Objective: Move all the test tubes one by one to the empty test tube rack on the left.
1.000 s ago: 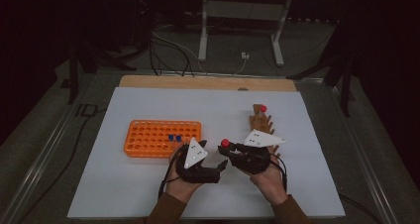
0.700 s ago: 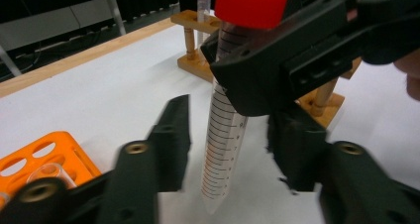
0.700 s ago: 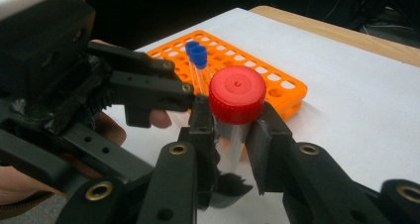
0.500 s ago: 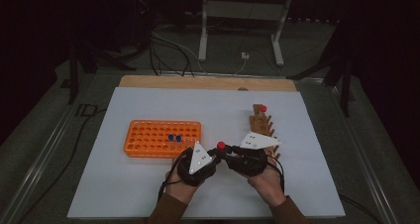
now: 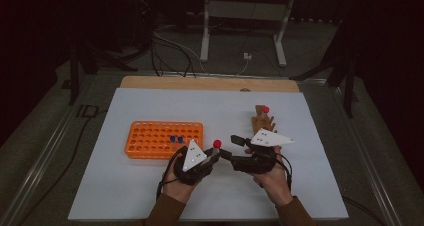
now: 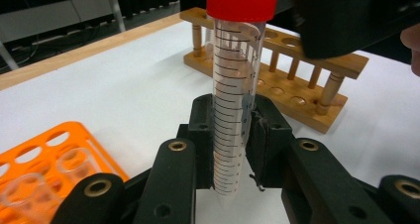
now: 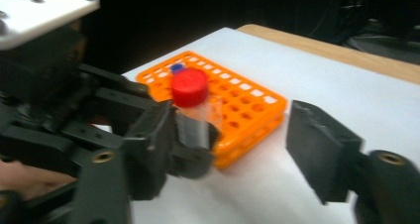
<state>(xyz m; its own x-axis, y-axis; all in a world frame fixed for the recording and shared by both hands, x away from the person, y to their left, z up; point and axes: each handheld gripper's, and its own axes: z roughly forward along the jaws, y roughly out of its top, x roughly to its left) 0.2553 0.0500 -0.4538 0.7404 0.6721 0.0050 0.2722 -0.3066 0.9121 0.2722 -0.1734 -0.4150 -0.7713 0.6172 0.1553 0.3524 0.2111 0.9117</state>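
A clear graduated tube with a red cap stands upright between the jaws of my left gripper, which is shut on its lower half. In the high view, the left gripper and the right gripper meet tip to tip at the front middle of the white mat, with the red-capped tube between them. My right gripper has just been opening. Its pads stand apart and the tube sits near the left pad, with the right pad clear of it.
An orange tube rack holding two blue-capped tubes lies left of the hands. A wooden rack with one red-capped tube stands behind the right hand. The white mat covers the table.
The two grippers have drawn together. The left gripper, open a second ago, has shut on the red-capped tube, and the right gripper, which held the tube, has opened its jaws.
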